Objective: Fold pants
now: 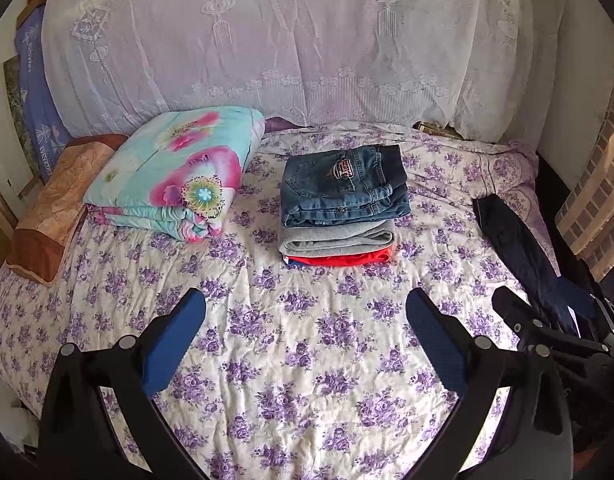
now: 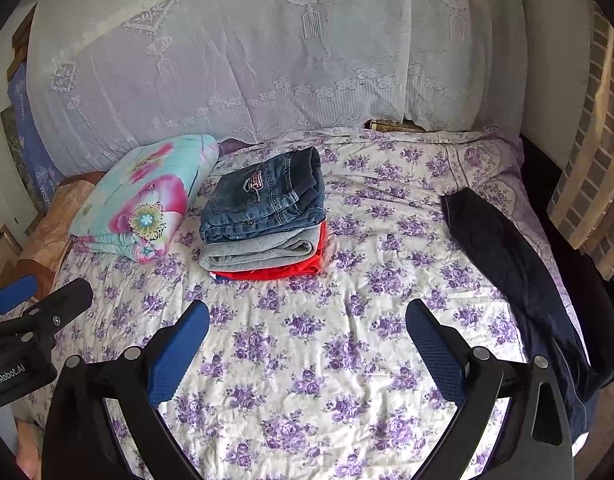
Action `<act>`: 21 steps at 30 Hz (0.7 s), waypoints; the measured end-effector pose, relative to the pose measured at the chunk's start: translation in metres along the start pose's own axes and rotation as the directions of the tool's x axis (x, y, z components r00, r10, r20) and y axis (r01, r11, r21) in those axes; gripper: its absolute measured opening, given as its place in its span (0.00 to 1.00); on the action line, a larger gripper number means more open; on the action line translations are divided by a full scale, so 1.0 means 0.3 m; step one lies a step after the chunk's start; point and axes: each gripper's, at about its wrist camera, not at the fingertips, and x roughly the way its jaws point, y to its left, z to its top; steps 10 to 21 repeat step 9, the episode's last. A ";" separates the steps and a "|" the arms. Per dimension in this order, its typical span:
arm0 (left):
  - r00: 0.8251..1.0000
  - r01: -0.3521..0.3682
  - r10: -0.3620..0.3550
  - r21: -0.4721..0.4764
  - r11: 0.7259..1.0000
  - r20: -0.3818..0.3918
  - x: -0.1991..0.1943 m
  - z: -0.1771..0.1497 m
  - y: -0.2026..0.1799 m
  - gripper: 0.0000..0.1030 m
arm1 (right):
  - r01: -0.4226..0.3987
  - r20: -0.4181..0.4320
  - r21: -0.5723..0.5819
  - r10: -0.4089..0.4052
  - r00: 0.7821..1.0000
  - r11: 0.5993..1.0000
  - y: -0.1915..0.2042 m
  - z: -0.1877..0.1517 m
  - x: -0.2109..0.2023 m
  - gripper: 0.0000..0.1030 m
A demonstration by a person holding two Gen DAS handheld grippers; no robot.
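Dark navy pants [image 2: 511,276] lie stretched out along the right side of the bed, one end hanging off the near edge; in the left wrist view the pants [image 1: 515,240] show at the right. A stack of folded clothes [image 2: 263,216] with jeans on top, grey and red below, sits mid-bed [image 1: 343,204]. My left gripper [image 1: 307,320] hovers open over bare bedspread. My right gripper [image 2: 307,324] is open too, empty, left of the navy pants.
A folded floral quilt [image 1: 175,176] and an orange pillow [image 1: 59,208] lie at the left of the purple-flowered bedspread [image 1: 299,380]. A lace-covered pile [image 2: 247,60] rises behind the bed. A slatted frame [image 2: 595,160] stands at the right.
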 end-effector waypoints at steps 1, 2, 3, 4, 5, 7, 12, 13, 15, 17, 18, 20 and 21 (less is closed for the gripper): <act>1.000 0.002 -0.002 0.001 1.000 -0.001 0.001 0.000 0.000 0.95 | 0.001 0.000 0.001 -0.001 1.000 1.000 0.001 0.000 -0.001 0.96; 1.000 0.003 -0.003 0.002 1.000 -0.004 0.004 0.001 0.000 0.95 | 0.002 0.001 0.002 -0.002 1.000 1.000 0.001 0.000 -0.001 0.96; 1.000 0.005 -0.005 0.000 1.000 -0.008 0.009 0.002 0.002 0.95 | 0.001 0.000 0.002 -0.001 1.000 1.000 0.001 0.001 0.001 0.96; 1.000 0.005 -0.005 -0.003 1.000 -0.011 0.013 0.002 0.003 0.95 | 0.001 0.000 0.001 -0.001 1.000 1.000 0.001 0.001 0.001 0.96; 1.000 0.005 -0.005 -0.007 1.000 -0.013 0.015 0.001 0.005 0.95 | 0.001 0.000 0.001 -0.001 1.000 1.000 0.001 0.001 0.001 0.96; 1.000 0.003 -0.003 -0.011 1.000 -0.016 0.021 0.000 0.008 0.95 | 0.000 -0.002 0.001 0.000 1.000 1.000 0.003 0.001 0.006 0.96; 1.000 0.006 -0.006 -0.013 1.000 -0.020 0.025 -0.001 0.011 0.95 | 0.001 -0.003 0.001 -0.001 1.000 1.000 0.004 0.001 0.007 0.96; 1.000 0.006 -0.006 -0.013 1.000 -0.020 0.025 -0.001 0.011 0.95 | 0.001 -0.003 0.001 -0.001 1.000 1.000 0.004 0.001 0.007 0.96; 1.000 0.006 -0.006 -0.013 1.000 -0.020 0.025 -0.001 0.011 0.95 | 0.001 -0.003 0.001 -0.001 1.000 1.000 0.004 0.001 0.007 0.96; 1.000 0.006 -0.006 -0.013 1.000 -0.020 0.025 -0.001 0.011 0.95 | 0.001 -0.003 0.001 -0.001 1.000 1.000 0.004 0.001 0.007 0.96; 1.000 0.006 -0.006 -0.013 1.000 -0.020 0.025 -0.001 0.011 0.95 | 0.001 -0.003 0.001 -0.001 1.000 1.000 0.004 0.001 0.007 0.96; 1.000 0.006 -0.006 -0.013 1.000 -0.020 0.025 -0.001 0.011 0.95 | 0.001 -0.003 0.001 -0.001 1.000 1.000 0.004 0.001 0.007 0.96; 1.000 0.006 -0.006 -0.013 1.000 -0.020 0.025 -0.001 0.011 0.95 | 0.001 -0.003 0.001 -0.001 1.000 1.000 0.004 0.001 0.007 0.96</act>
